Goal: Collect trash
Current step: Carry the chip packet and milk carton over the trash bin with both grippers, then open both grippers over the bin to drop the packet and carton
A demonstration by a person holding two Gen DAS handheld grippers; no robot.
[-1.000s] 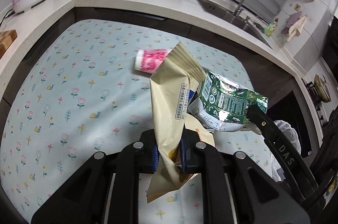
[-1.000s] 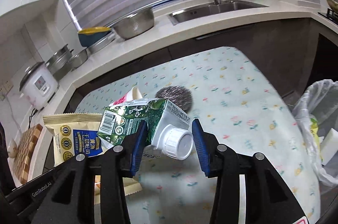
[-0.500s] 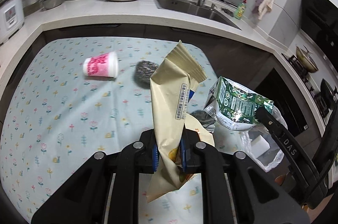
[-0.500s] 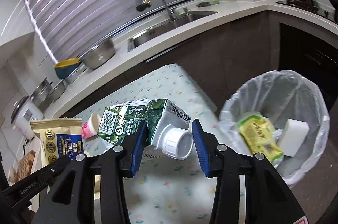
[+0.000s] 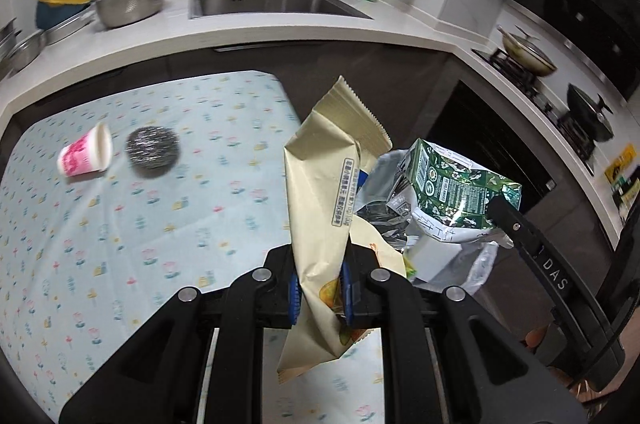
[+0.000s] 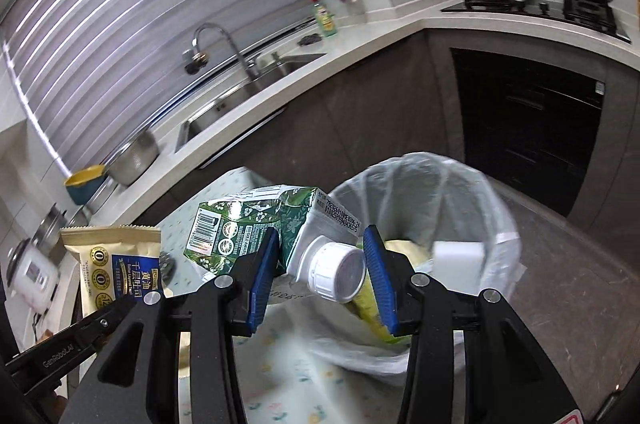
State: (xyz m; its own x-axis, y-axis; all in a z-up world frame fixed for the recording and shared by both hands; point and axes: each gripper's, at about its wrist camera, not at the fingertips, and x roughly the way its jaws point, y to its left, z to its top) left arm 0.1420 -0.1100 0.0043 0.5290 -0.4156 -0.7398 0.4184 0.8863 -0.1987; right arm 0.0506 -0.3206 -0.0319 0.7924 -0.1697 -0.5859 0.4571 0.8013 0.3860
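Your left tongs (image 5: 320, 288) pinch a crinkled, cream-coloured toast wrapper (image 5: 324, 183) between their blue pads; its serrated top edge stands upward and its lower end hangs limp below the jaws. Your right tongs (image 6: 320, 278) are clamped on a crushed green milk carton (image 6: 260, 224), glossy card with a barcode and a ribbed white screw cap (image 6: 338, 274) facing the camera. The carton is held in the air beside the rim of a round trash bin (image 6: 496, 207) lined with thin translucent plastic, where a white sponge block (image 6: 456, 258) and a yellow-green packet (image 6: 370, 308) lie. Behind, on the worktop's (image 5: 140, 224) pale floral cloth, a pink-printed paper cup (image 5: 86, 153) lies on its side just beside a round steel-wool scourer (image 5: 153, 151).
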